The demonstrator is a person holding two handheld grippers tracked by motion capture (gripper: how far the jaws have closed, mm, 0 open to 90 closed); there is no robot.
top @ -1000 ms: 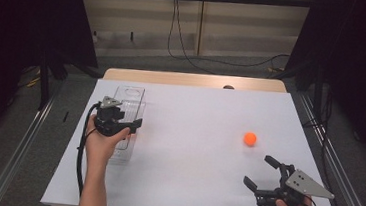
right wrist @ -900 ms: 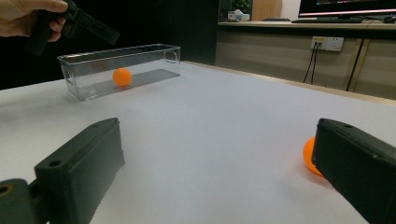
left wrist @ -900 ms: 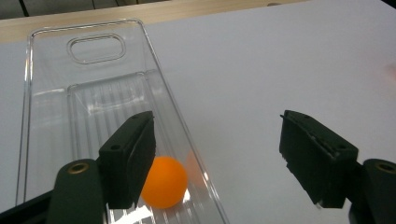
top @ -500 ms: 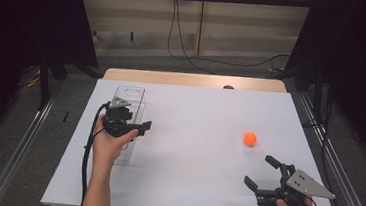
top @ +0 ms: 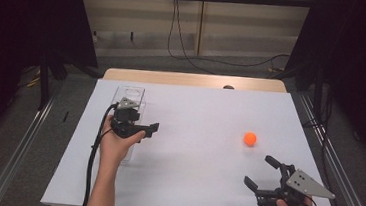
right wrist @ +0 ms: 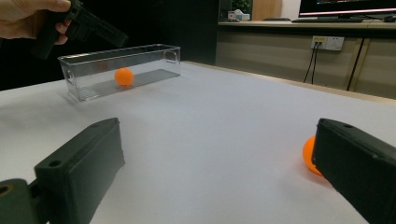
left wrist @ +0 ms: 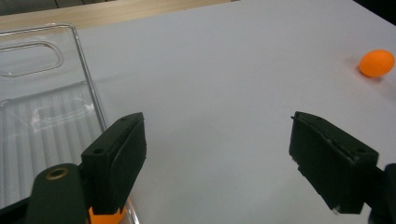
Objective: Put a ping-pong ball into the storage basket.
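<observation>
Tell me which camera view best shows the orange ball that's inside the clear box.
The right gripper view: the ball in the box shows whole through the clear box wall. The left gripper view catches an orange sliver under a jaw; in the high view the left gripper covers it.

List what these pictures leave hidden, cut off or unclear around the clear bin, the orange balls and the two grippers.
- High view: the ball inside the clear bin is hidden by the left gripper and hand.
- Left gripper view: the ball in the bin is mostly hidden behind the jaw and cut by the bottom edge.
- Right gripper view: the loose ball is half hidden behind a jaw of the right gripper.
- High view: the small dark thing at the table's far edge is too small to identify.
</observation>
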